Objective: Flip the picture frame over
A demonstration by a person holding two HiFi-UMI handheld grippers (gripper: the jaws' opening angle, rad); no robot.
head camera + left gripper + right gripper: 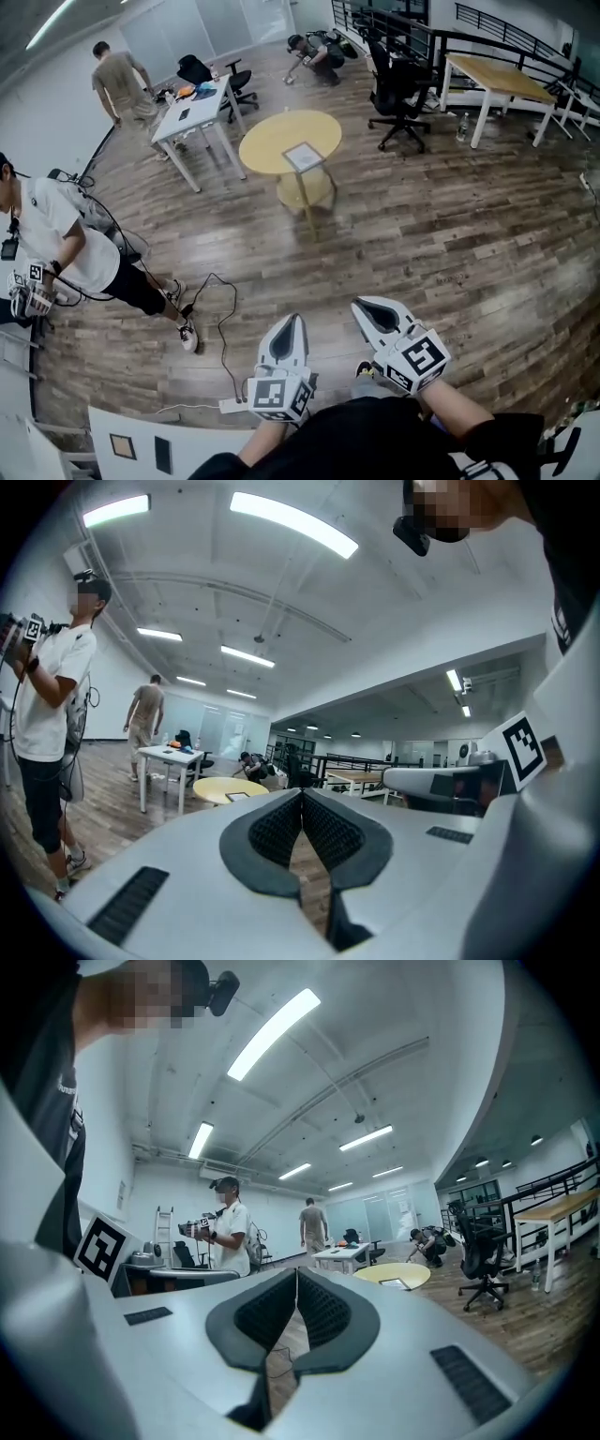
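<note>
Probably light, stiff and fragile, the flat grey-edged square picture frame (303,156) wants an edge grip; left gripper (294,323) and right gripper (364,309) are closed, empty.

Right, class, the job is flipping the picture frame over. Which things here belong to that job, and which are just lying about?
Belong to the job:
- picture frame
- round yellow table under it
- left gripper, shut, empty
- right gripper, shut, empty

Just lying about:
- white desk
- office chair
- wooden table
- floor cable

Head cam steep down; gripper cams level; shared: far round table (267,141)
</note>
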